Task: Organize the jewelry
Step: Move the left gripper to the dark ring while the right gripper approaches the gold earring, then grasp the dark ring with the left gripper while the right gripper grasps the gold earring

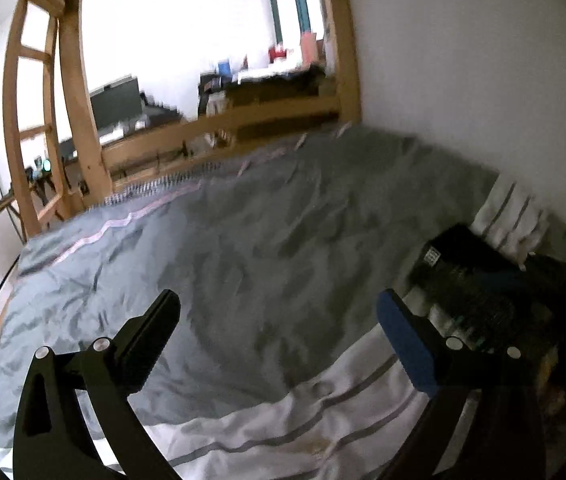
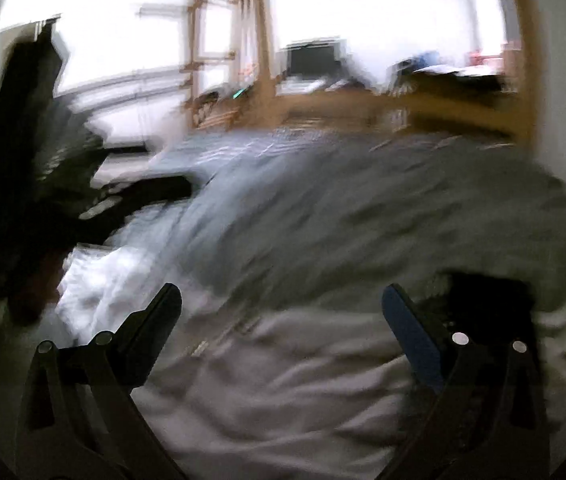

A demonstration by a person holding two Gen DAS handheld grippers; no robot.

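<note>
My left gripper (image 1: 279, 304) is open wide over a grey bedspread (image 1: 267, 232), with nothing between its fingers. A dark box-like thing (image 1: 483, 280) lies at the right on the bed, just beyond the blue-padded finger (image 1: 403, 340); its contents are too dark to make out. My right gripper (image 2: 281, 300) is also open and empty above white striped bedding (image 2: 283, 380). The right wrist view is heavily blurred. A dark shape (image 2: 483, 300) sits behind its right finger. The other gripper (image 2: 135, 200) shows as a black blur at the left. No jewelry is discernible.
A wooden bed frame (image 1: 83, 112) rises at the left and far end. A white wall (image 1: 483, 80) runs along the right side of the bed. A desk with a monitor (image 1: 117, 100) and clutter stands beyond the footboard. A striped white pillow (image 1: 511, 216) lies by the wall.
</note>
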